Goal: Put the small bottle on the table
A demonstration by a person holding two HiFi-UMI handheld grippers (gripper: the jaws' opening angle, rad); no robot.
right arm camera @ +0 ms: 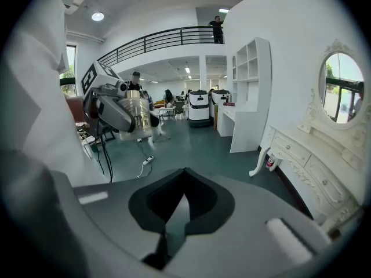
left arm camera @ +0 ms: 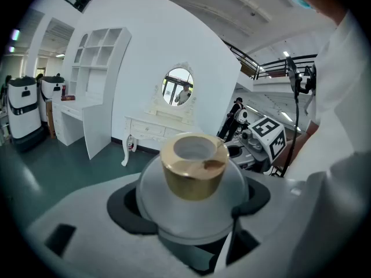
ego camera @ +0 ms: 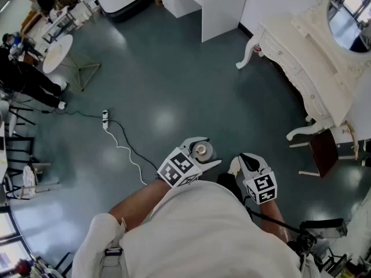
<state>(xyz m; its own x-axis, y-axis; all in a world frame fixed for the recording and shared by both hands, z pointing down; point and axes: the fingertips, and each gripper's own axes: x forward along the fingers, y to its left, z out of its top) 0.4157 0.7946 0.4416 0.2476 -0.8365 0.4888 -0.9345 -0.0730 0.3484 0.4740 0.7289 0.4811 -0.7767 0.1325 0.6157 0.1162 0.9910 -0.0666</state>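
My left gripper [ego camera: 203, 150] is shut on the small bottle [ego camera: 202, 152], a frosted round one with a gold cap. It hangs above the green floor, just in front of my body. In the left gripper view the bottle [left arm camera: 192, 172] sits upright between the jaws and fills the centre of the frame. My right gripper [ego camera: 237, 165] is beside it on the right, shut and empty; its jaws [right arm camera: 184, 172] meet at the tips. The white dressing table [ego camera: 301, 57] with an oval mirror stands ahead to the right, well apart from both grippers. It also shows as the dressing table [left arm camera: 153, 129].
A white cable with a power strip [ego camera: 105, 119] runs over the floor ahead on the left. A brown chair [ego camera: 323, 150] stands next to the dressing table. A white desk unit [ego camera: 208, 4] is at the back. A round white table [ego camera: 58, 52] and people are far left.
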